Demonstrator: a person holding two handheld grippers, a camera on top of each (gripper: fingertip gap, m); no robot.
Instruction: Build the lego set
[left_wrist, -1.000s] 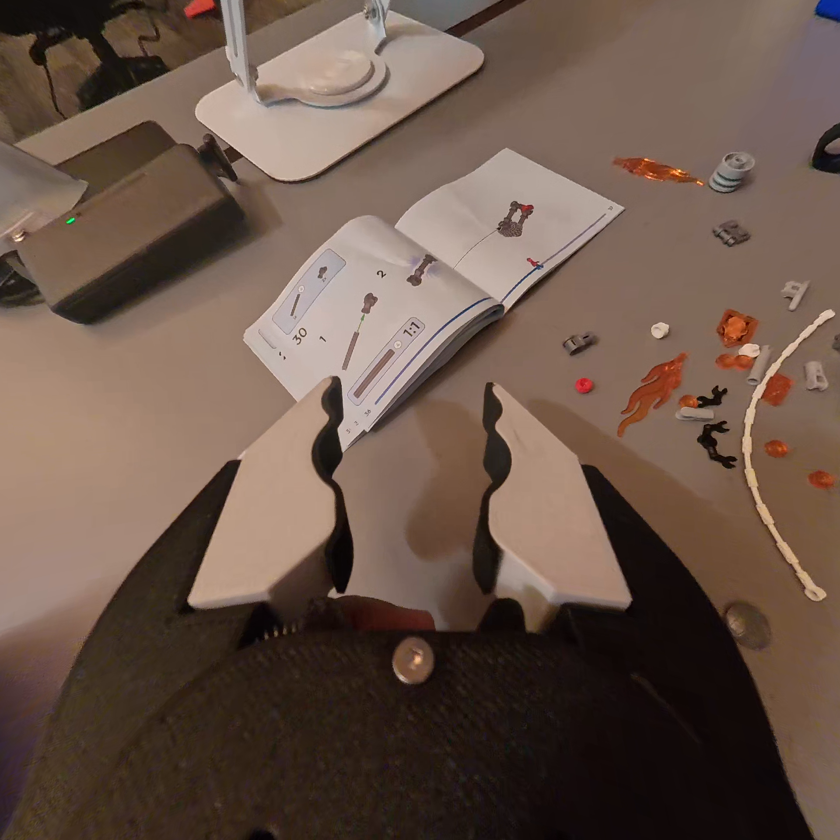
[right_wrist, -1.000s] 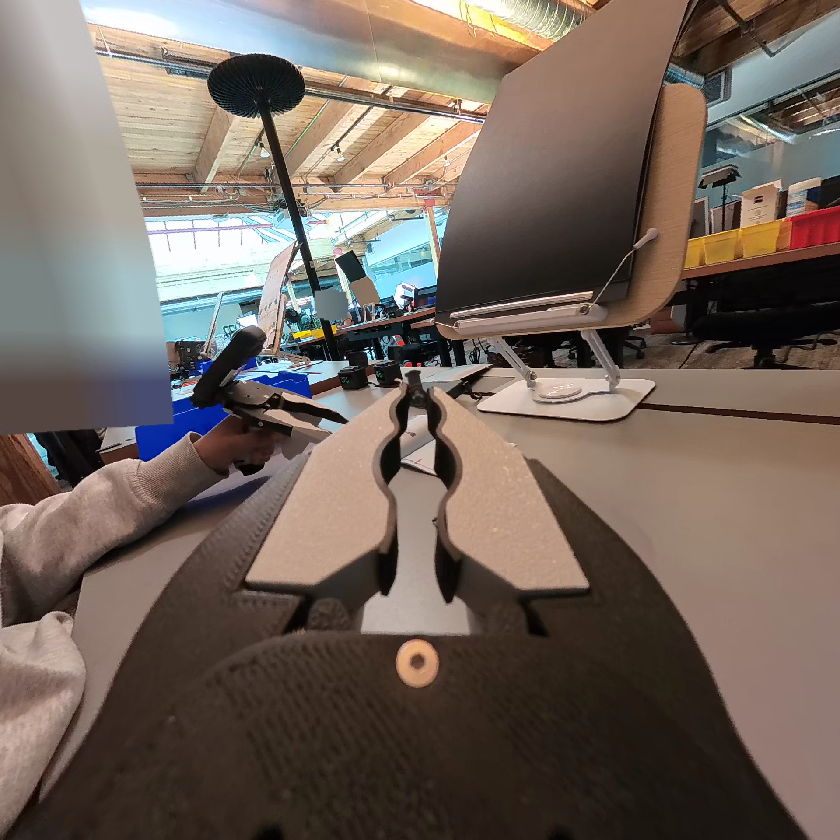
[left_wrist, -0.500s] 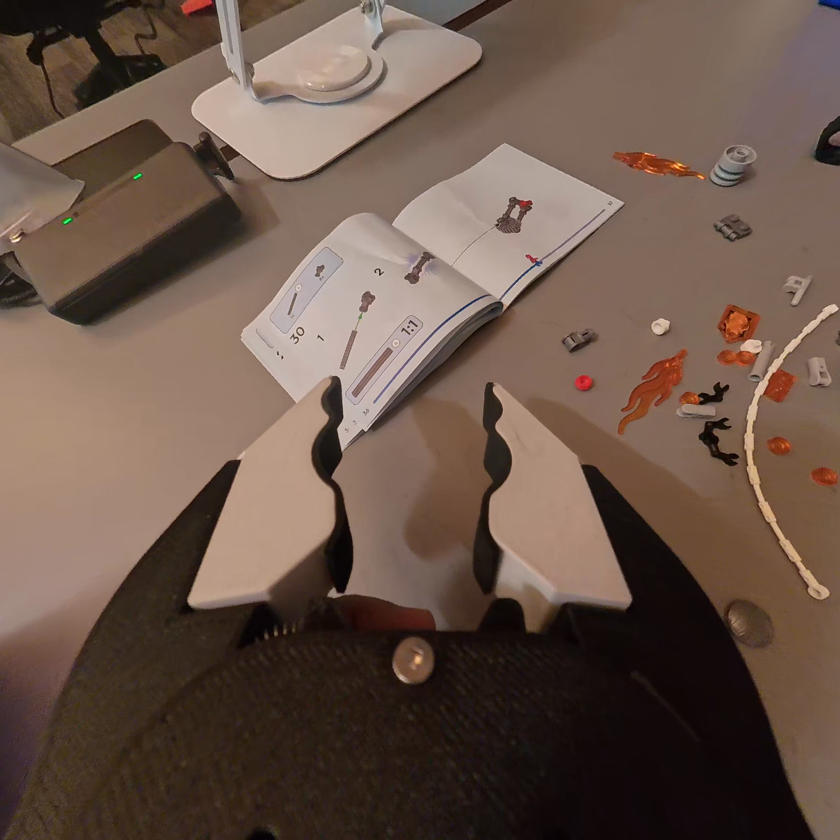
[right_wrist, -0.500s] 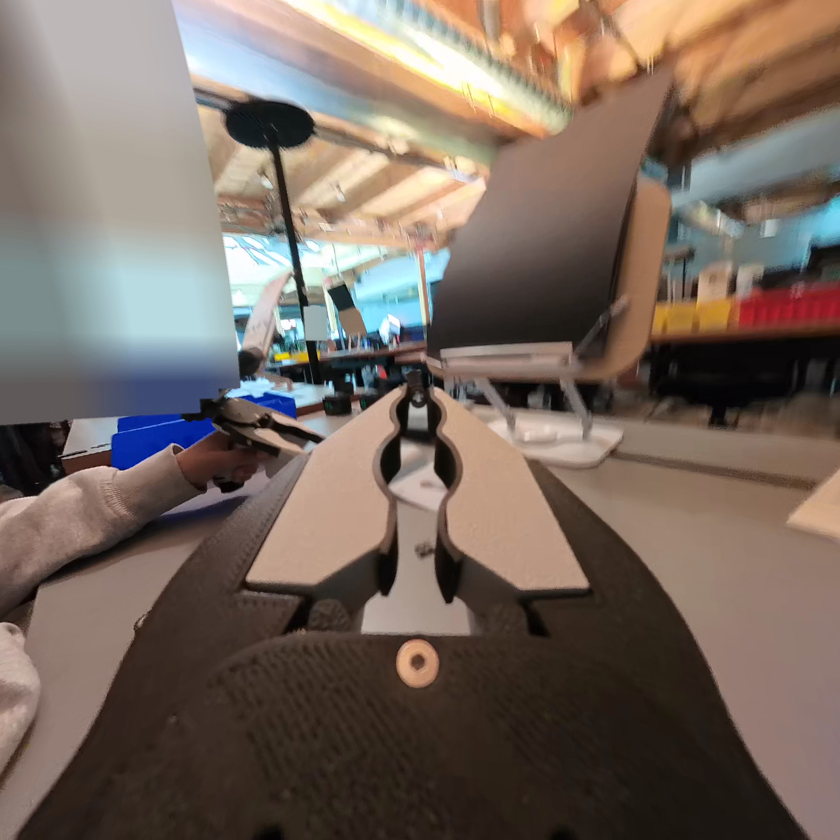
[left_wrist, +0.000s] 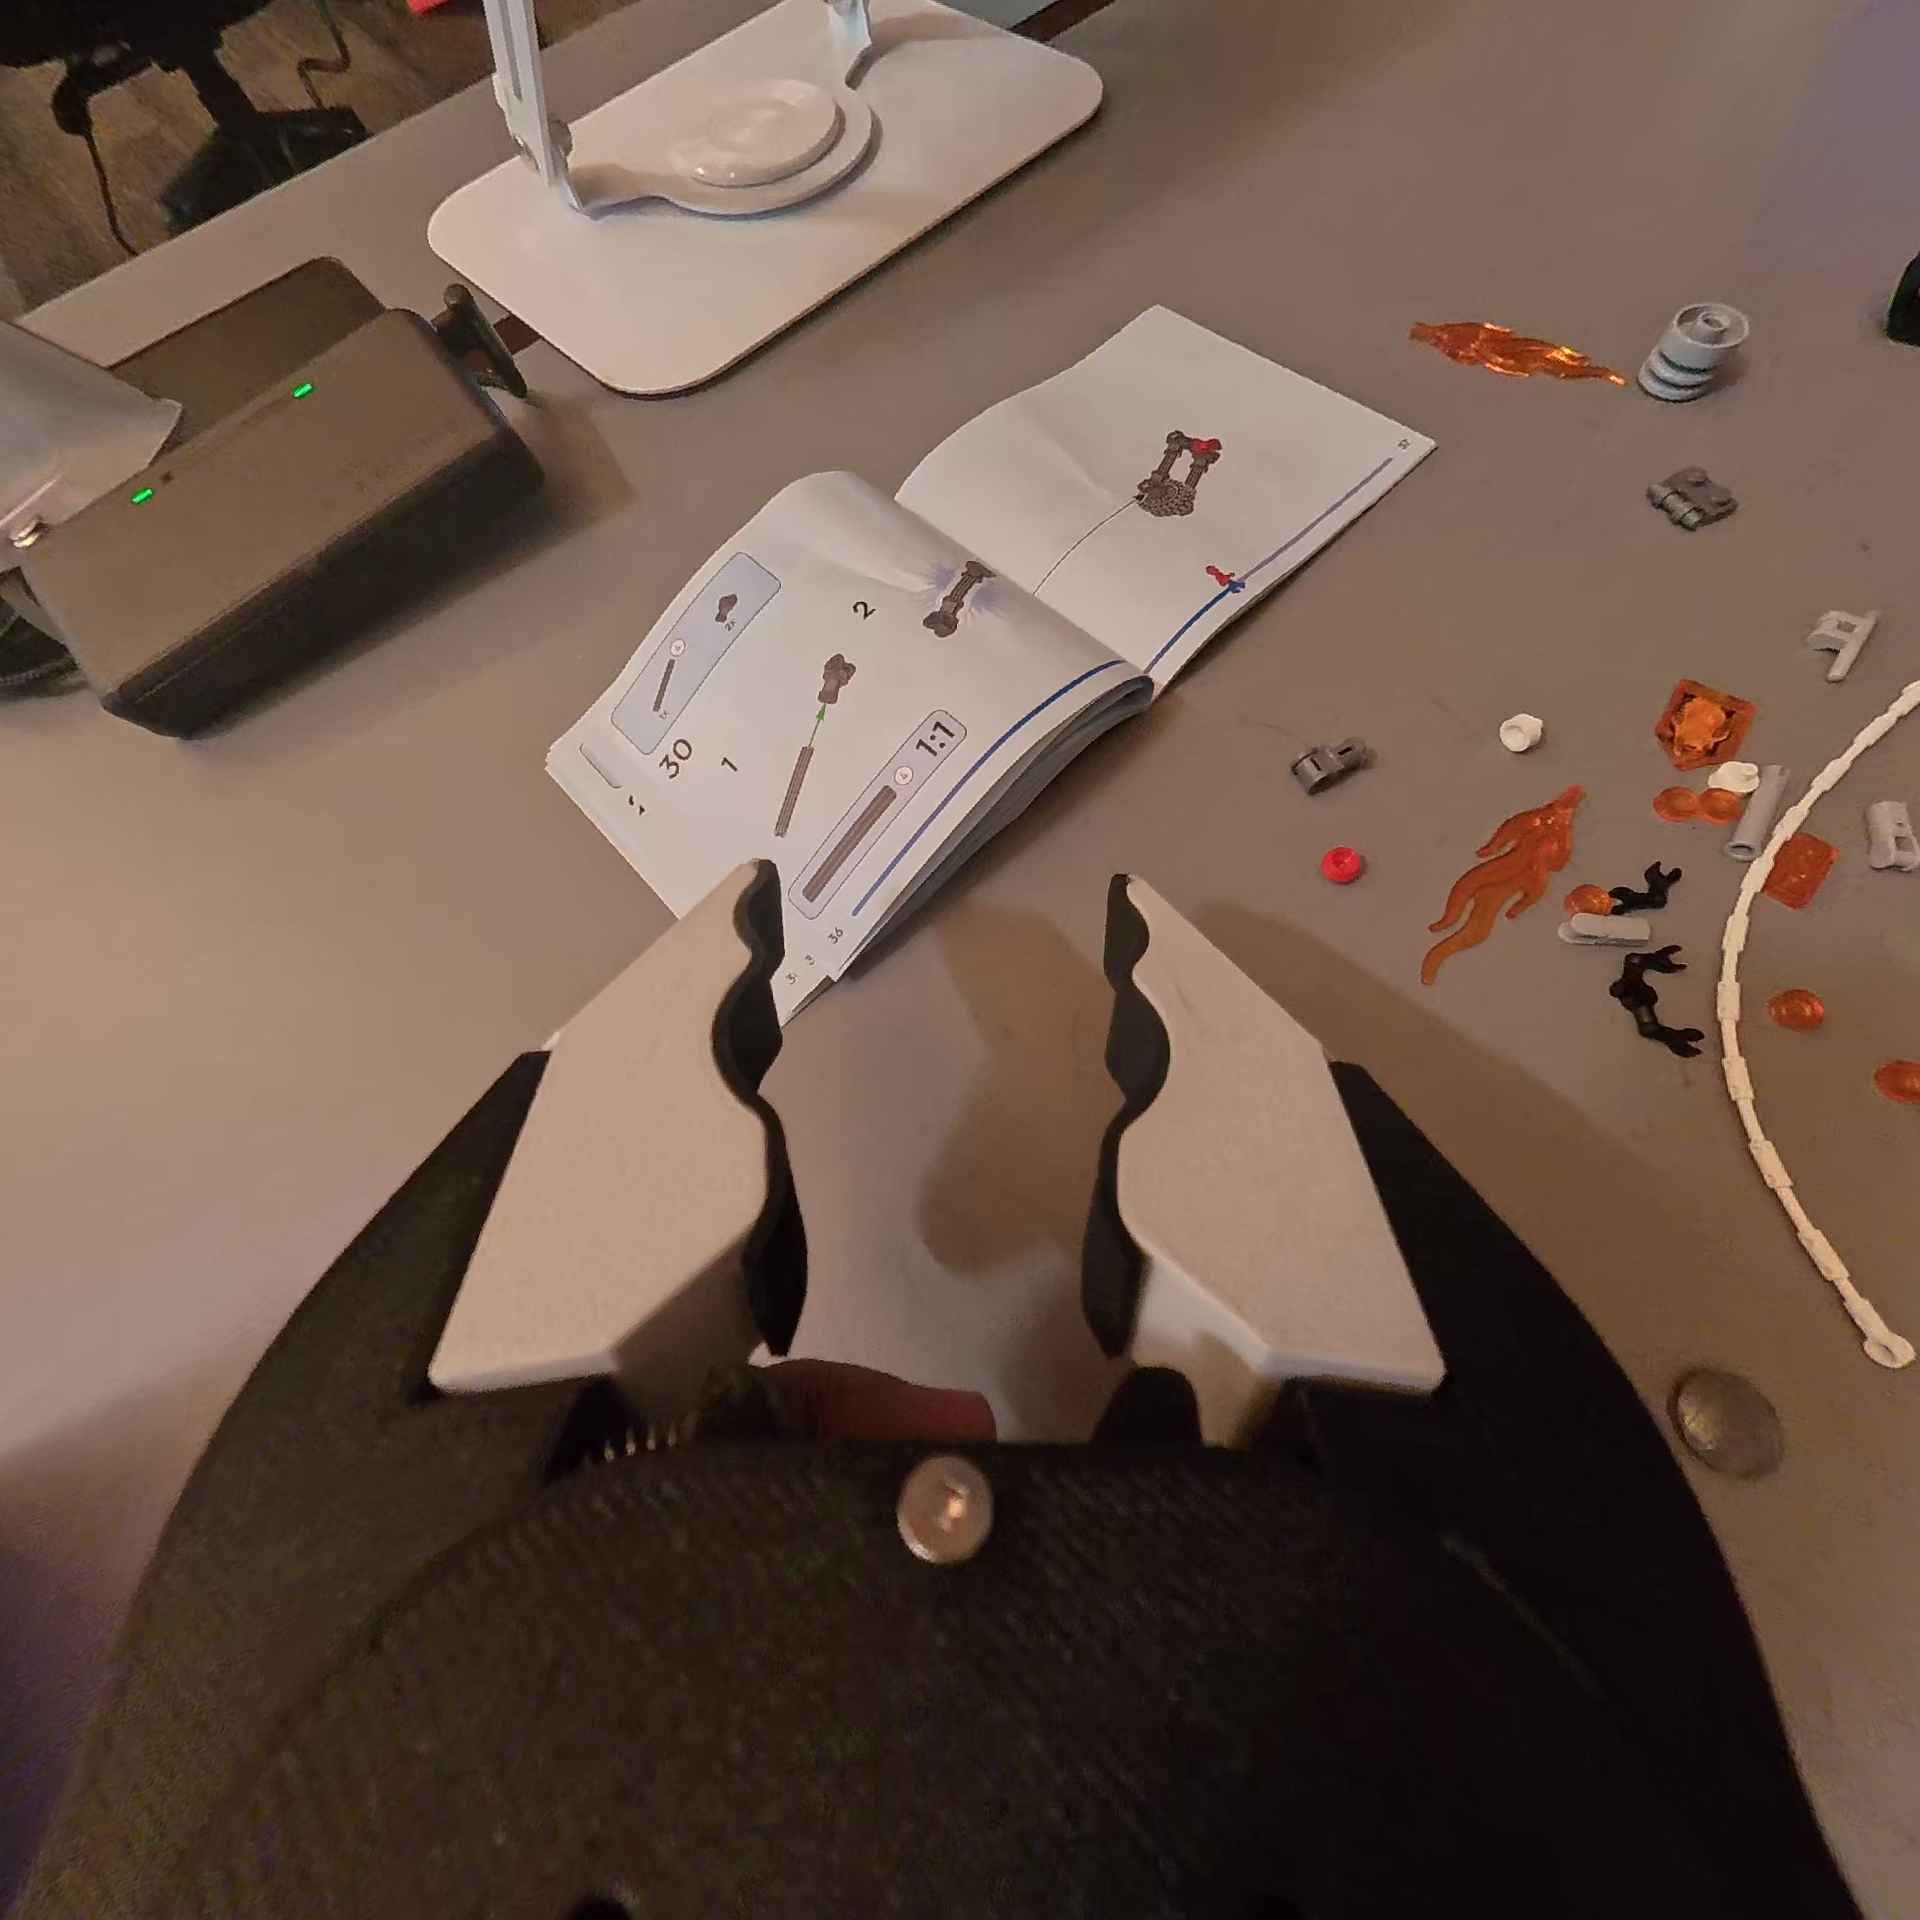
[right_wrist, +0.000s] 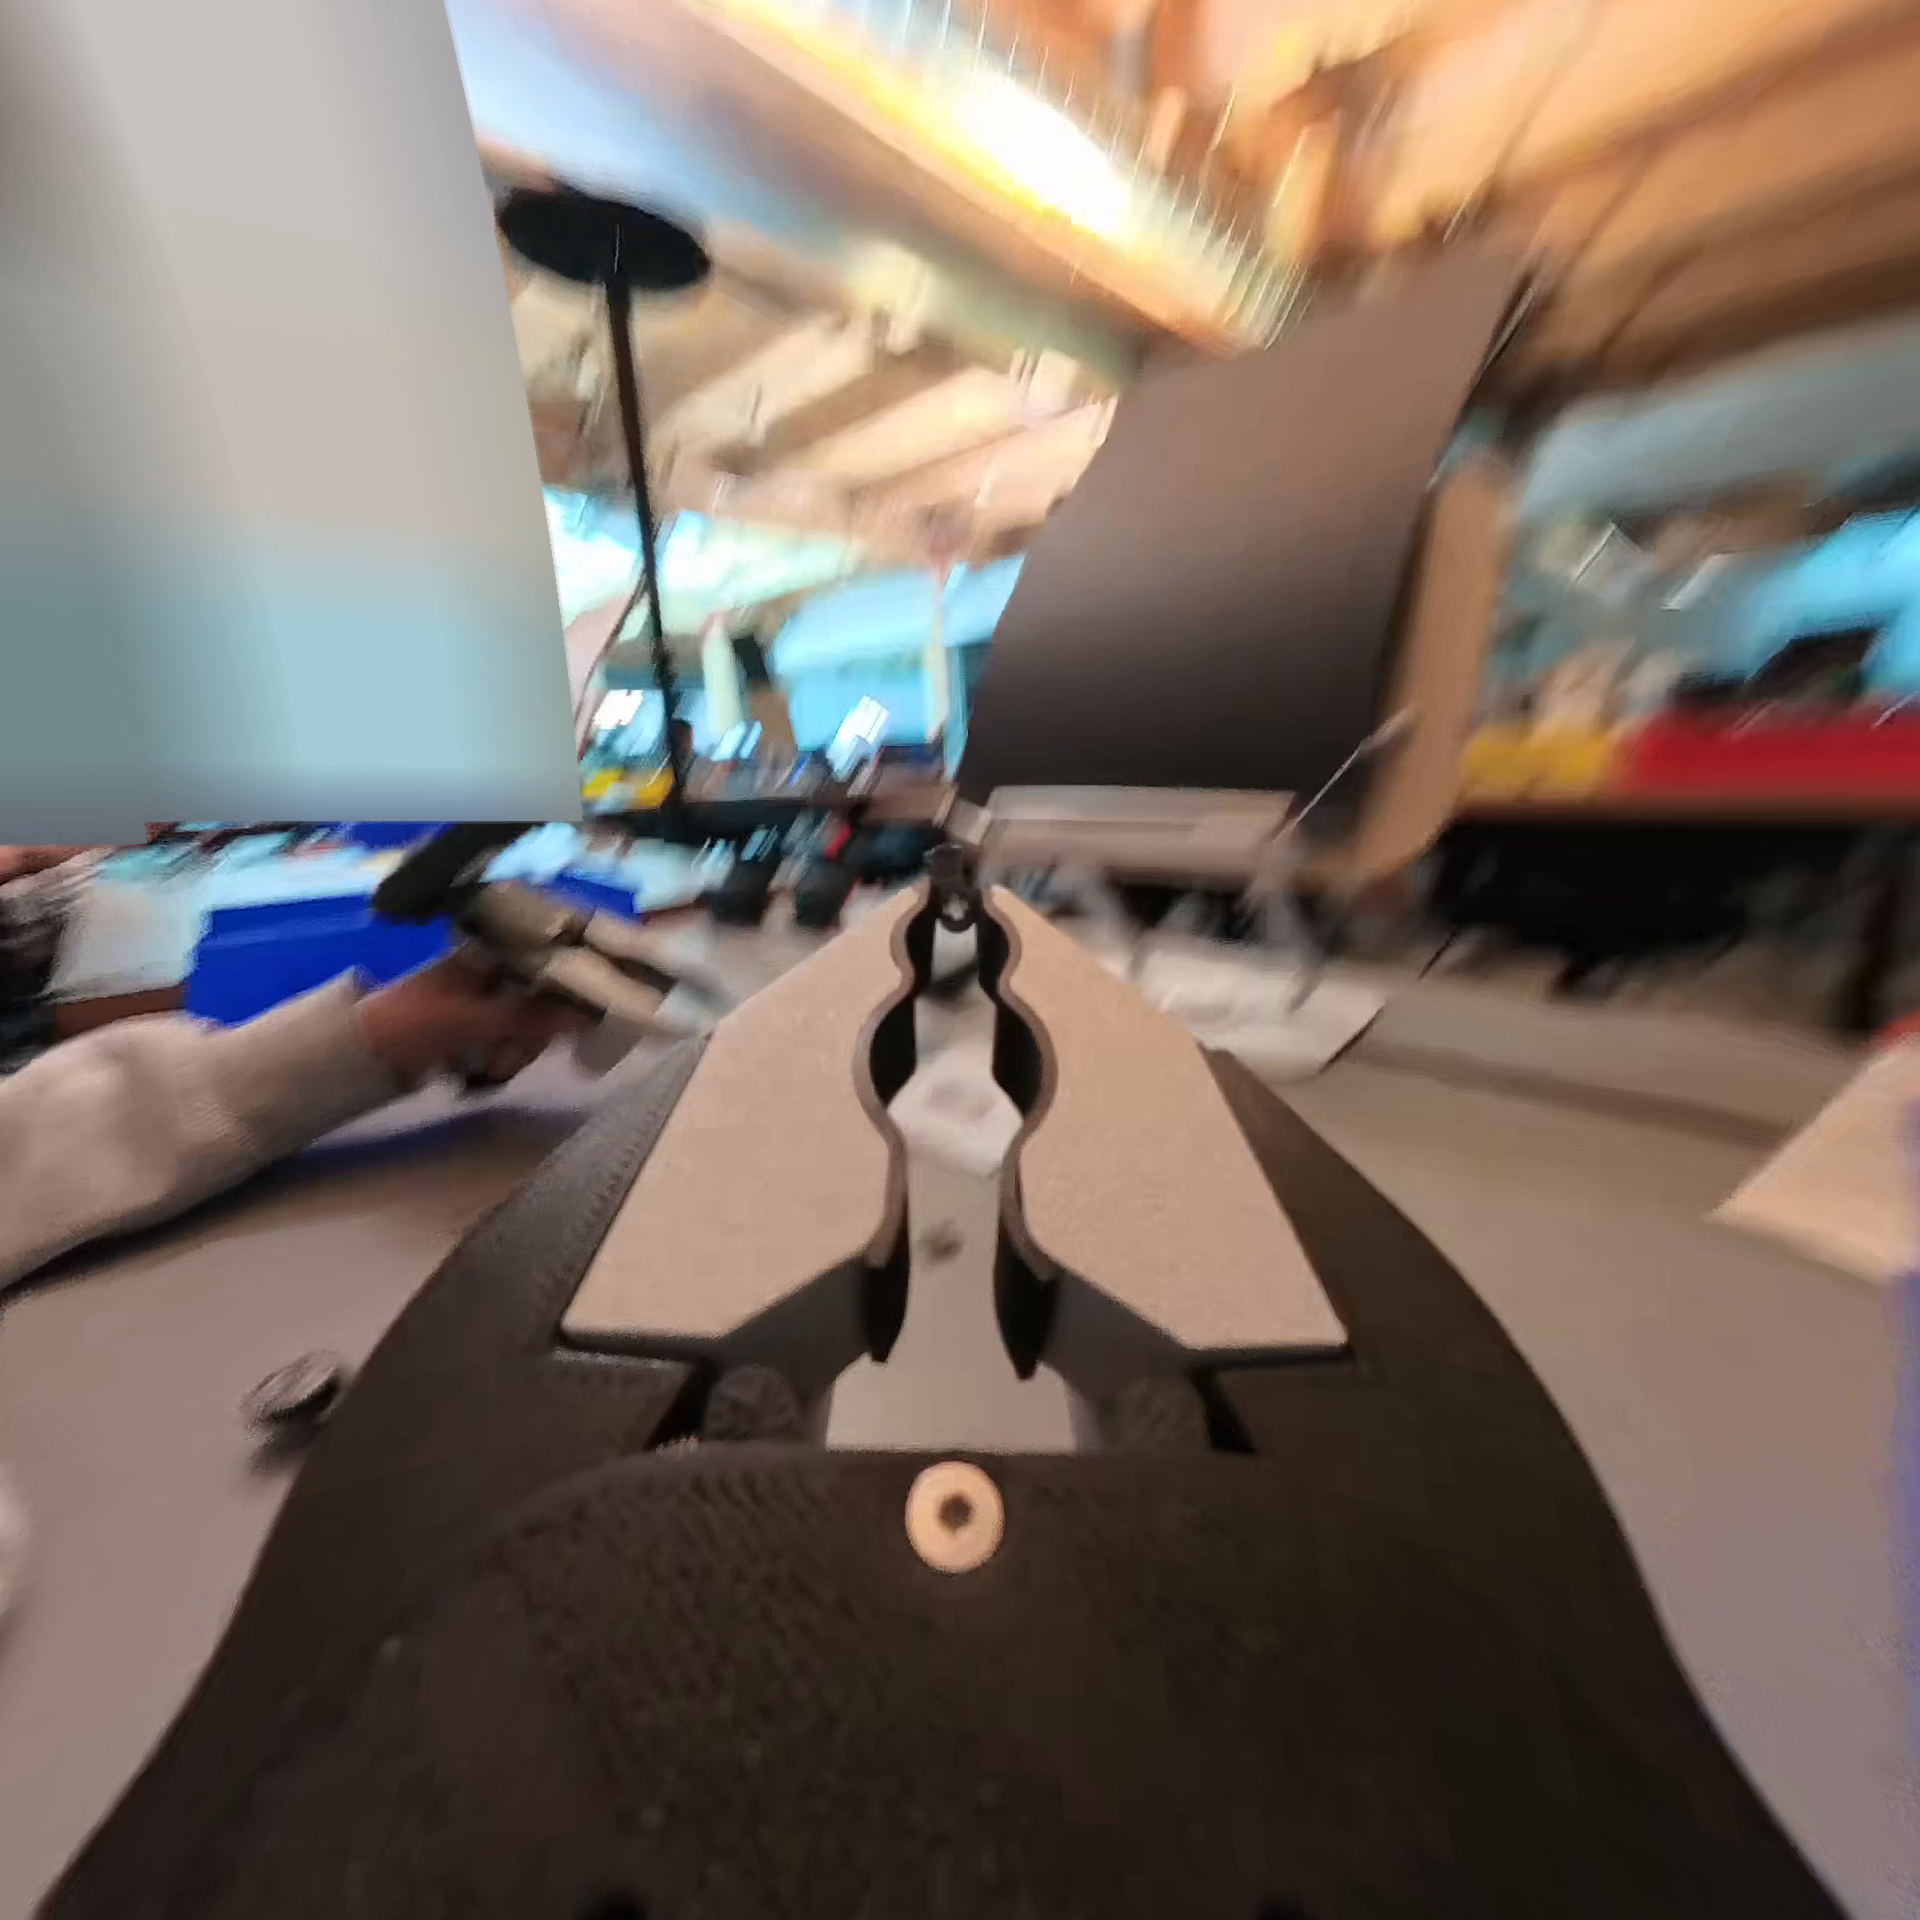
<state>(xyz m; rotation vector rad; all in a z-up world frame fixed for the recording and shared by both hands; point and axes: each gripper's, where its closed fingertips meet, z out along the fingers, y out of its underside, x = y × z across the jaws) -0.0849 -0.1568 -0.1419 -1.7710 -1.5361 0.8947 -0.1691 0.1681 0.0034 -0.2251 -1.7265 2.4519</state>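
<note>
Lego pieces lie scattered at the frame's right, beside an open booklet. The left gripper is spread wide, empty. The right gripper pinches a small dark piece.

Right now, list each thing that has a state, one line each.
Left tool: open, empty, above the table.
Right tool: shut on a small dark piece.
Booklet: open, flat on the table.
Black box: green lights on.
Red stud: loose on the table.
White chain: loose, curved.
</note>
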